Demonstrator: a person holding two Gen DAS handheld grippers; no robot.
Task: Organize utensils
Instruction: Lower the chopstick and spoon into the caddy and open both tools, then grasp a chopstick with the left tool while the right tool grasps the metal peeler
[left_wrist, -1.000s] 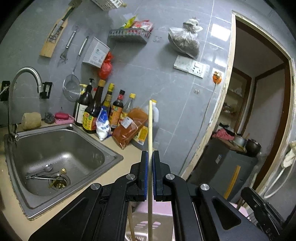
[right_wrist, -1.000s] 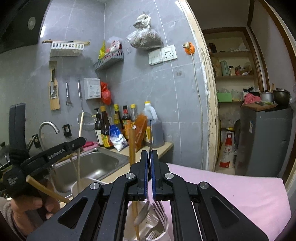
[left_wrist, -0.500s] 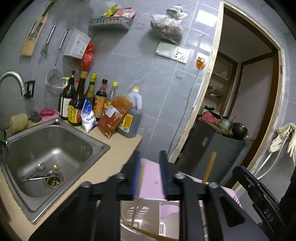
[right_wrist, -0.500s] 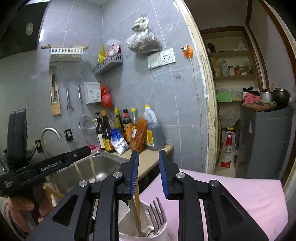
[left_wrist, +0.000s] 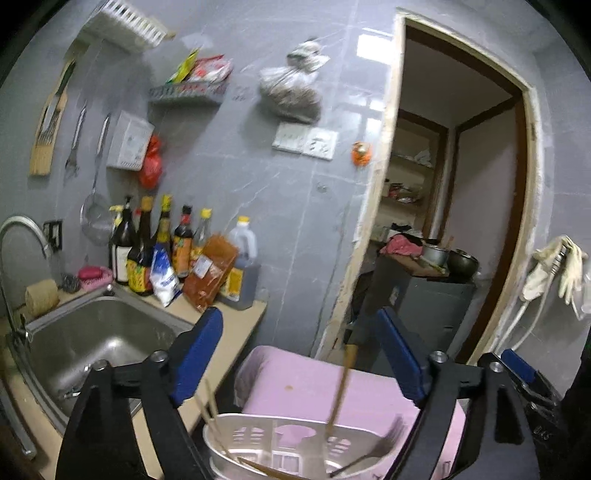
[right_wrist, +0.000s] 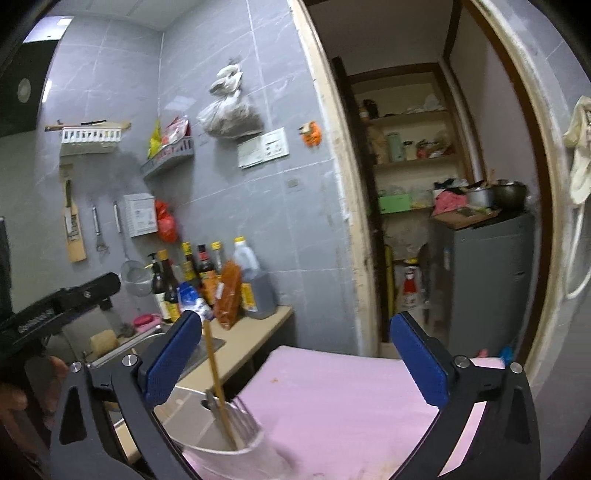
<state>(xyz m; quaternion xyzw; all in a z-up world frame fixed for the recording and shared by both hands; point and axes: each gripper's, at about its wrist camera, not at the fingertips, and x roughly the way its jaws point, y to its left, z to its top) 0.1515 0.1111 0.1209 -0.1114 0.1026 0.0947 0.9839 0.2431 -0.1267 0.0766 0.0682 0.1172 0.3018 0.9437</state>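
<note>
Pink mat (left_wrist: 314, 384) covers the surface beside the sink (left_wrist: 92, 339). White caddy (left_wrist: 295, 439) stands on the mat and holds a chopstick (left_wrist: 341, 387) and a fork (left_wrist: 384, 443), both leaning. Left gripper (left_wrist: 299, 354): jaws opening, wide apart, gripping nothing. Right gripper (right_wrist: 295, 358): jaws opening, wide apart, empty, above the caddy.

No legible text anywhere.
</note>
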